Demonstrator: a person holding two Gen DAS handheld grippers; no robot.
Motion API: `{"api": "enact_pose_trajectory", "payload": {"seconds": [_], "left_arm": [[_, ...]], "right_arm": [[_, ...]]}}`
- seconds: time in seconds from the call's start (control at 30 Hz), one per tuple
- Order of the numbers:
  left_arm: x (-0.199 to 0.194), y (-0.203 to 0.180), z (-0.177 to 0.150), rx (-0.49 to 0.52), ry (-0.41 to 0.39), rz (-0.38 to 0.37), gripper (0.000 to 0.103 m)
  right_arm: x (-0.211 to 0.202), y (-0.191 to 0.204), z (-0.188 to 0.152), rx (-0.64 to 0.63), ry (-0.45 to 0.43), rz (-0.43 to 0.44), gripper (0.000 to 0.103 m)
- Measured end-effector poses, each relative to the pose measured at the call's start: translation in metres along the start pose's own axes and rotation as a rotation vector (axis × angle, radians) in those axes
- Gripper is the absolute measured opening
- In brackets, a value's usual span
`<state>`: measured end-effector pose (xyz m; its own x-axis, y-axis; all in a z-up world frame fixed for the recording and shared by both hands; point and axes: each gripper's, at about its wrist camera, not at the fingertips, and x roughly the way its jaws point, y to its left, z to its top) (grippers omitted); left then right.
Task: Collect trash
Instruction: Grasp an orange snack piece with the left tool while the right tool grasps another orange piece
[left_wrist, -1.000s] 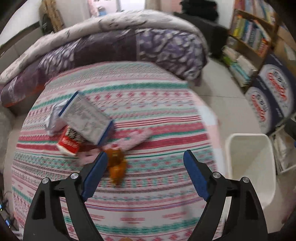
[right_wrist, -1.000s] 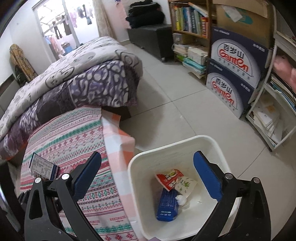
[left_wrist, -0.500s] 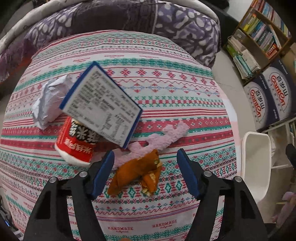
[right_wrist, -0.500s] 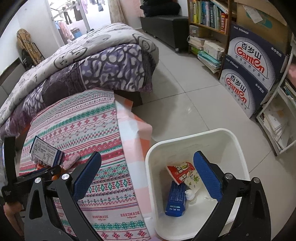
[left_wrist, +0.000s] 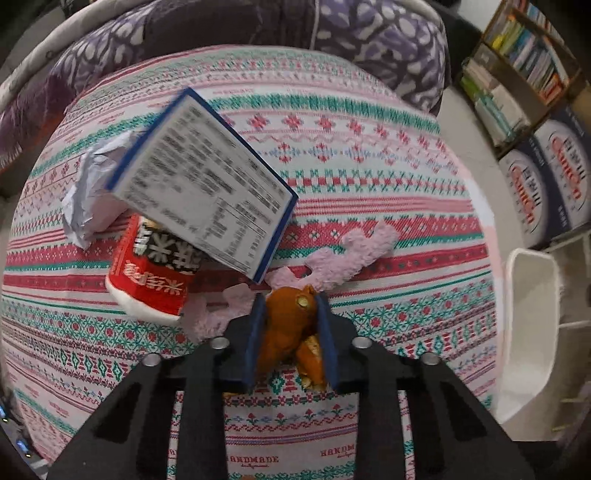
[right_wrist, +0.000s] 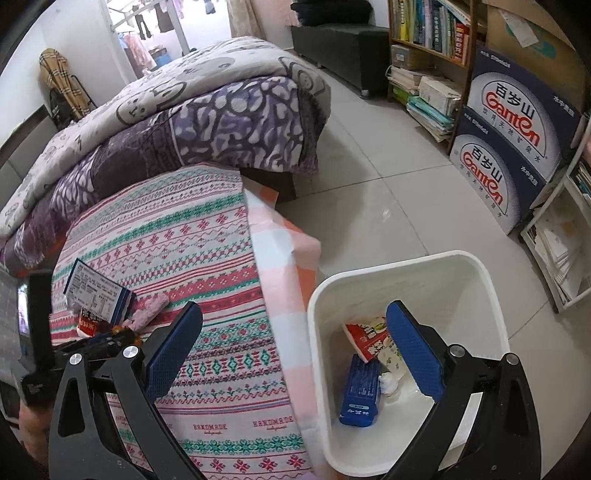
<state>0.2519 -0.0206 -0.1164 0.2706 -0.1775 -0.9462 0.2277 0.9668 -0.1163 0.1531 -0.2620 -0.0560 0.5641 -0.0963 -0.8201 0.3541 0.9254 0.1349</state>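
Squeezing the orange peel (left_wrist: 286, 328), the left tool (left_wrist: 290, 334) has just been closing, and its two blue pads now press on both sides of the peel. The peel lies on the striped cloth (left_wrist: 369, 177) of the tabletop, just in front of the other trash. Its long side runs along the tool, from the pads' tips back toward the black arms, and its round stem end points away from the camera. Right behind it lies a pink fluffy strip (left_wrist: 343, 258), stretched slantwise up to the right. To the left is a red packet (left_wrist: 147, 284), and a white box with blue edges (left_wrist: 203, 199) leans on top of it. A crumpled white paper (left_wrist: 92, 199) sits beside the box.

The right tool (right_wrist: 295, 350) hangs wide apart with nothing in it, above the edge of the tabletop and the white bin (right_wrist: 491, 291). The bin stands on the tiled floor (right_wrist: 369, 155) just beside the tabletop. Inside it are a blue packet (right_wrist: 360, 391) and a red and white wrapper (right_wrist: 364, 334). A bed with a purple quilt (right_wrist: 221, 122) is behind the tabletop. Bookshelves (right_wrist: 428, 33) and stacked cartons (right_wrist: 517, 147) line the wall.
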Motion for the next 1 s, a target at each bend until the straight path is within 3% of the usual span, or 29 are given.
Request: {"api": "enact_pose_trajectory", "payload": {"seconds": [0.17,0.5,0.7,0.9,0.97,1.0], "left_arm": [[-0.028,0.019,-0.003,-0.054,-0.050,-0.080,0.026],[-0.075,0.068,-0.019,-0.152,-0.151,-0.081,0.026],[-0.082,0.089,-0.023,-0.172,-0.166,-0.054,0.026],[-0.086,0.116,-0.025,-0.243,-0.169,-0.053,0.026],[-0.087,0.121,-0.024,-0.260,-0.173,-0.051,0.026],[-0.087,0.123,-0.025,-0.262,-0.174,-0.047,0.026]], "right_arm": [[0.011,0.023,-0.004,-0.031,0.033,0.030,0.096],[0.050,0.084,-0.018,-0.035,0.114,0.100,0.094],[0.080,0.112,-0.028,-0.011,0.232,0.176,0.083],[0.081,0.154,-0.054,-0.172,0.252,0.180,0.083],[0.084,0.163,-0.062,-0.209,0.266,0.180,0.078],[0.086,0.166,-0.063,-0.227,0.273,0.179,0.069]]}}
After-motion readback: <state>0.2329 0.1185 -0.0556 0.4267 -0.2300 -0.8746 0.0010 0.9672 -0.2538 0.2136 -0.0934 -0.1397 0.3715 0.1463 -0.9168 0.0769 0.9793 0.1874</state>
